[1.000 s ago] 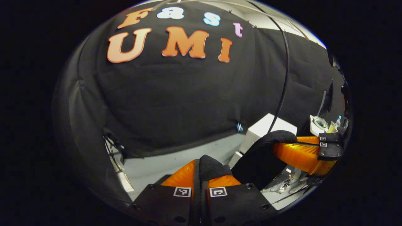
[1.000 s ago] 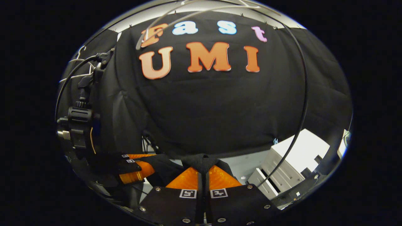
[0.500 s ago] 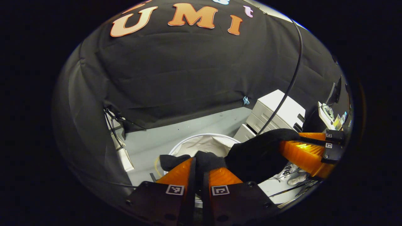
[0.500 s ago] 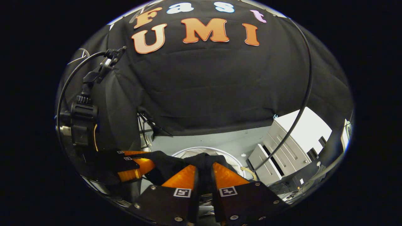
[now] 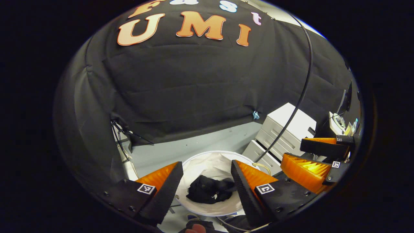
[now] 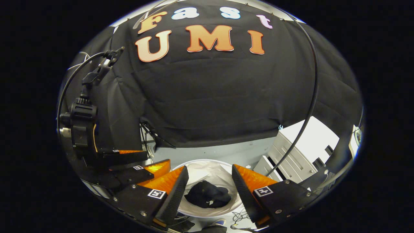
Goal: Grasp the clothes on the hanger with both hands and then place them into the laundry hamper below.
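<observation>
Now both my grippers hang with fingers spread wide, gripping nothing. Between my left gripper (image 5: 205, 168)'s fingers, at six o'clock, the black clothes (image 5: 210, 193) lie crumpled inside the white laundry hamper (image 5: 200, 158). My right gripper (image 6: 209, 173) frames the same heap; a white drawer cabinet (image 6: 300, 155) stands at four o'clock.

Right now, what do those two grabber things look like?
Each hand-held gripper, left and right, has two wedge-shaped fingers with ribbed sides on black plates dotted with screws. Small square black-and-white markers sit on the plates. A black cable loops off the left one.
</observation>
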`<state>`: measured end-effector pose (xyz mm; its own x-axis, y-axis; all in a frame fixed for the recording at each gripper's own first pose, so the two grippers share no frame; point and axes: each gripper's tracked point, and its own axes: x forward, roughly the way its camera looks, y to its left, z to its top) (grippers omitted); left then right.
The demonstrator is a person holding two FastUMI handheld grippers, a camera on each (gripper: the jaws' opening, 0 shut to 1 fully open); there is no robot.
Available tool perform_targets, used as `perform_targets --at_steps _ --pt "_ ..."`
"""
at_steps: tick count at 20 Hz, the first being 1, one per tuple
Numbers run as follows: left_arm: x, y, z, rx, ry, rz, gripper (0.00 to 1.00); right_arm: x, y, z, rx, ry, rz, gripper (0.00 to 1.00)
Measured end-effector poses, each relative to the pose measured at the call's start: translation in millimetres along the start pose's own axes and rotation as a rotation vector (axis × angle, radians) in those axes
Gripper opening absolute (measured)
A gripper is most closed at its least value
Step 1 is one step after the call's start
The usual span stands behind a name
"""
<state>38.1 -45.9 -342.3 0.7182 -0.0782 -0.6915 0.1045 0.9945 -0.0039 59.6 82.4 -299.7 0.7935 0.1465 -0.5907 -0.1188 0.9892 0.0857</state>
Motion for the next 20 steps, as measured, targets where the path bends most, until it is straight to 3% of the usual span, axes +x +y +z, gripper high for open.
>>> perform_targets --at_steps 4,10,11,14,20 --pt "-18 -3 27 0.017 -0.071 0.0 0.97 -11 -4 18 0.0 -0.037 -0.013 0.85" --pt "-66 -5 108 -0.01 -0.264 -0.005 1.0 -50 -18 105 0.004 -0.27 -0.082 0.91" --pt "-77 -6 127 -0.015 -0.312 -0.007 0.97 -60 -18 122 -0.005 -0.314 -0.09 0.92" --pt "-109 -8 168 -0.022 -0.416 -0.006 1.0 -89 -14 163 -0.017 -0.407 -0.092 0.92" --pt "-170 -17 244 -0.04 -0.61 -0.027 0.93 -139 -4 226 0.006 -0.552 -0.066 0.91"
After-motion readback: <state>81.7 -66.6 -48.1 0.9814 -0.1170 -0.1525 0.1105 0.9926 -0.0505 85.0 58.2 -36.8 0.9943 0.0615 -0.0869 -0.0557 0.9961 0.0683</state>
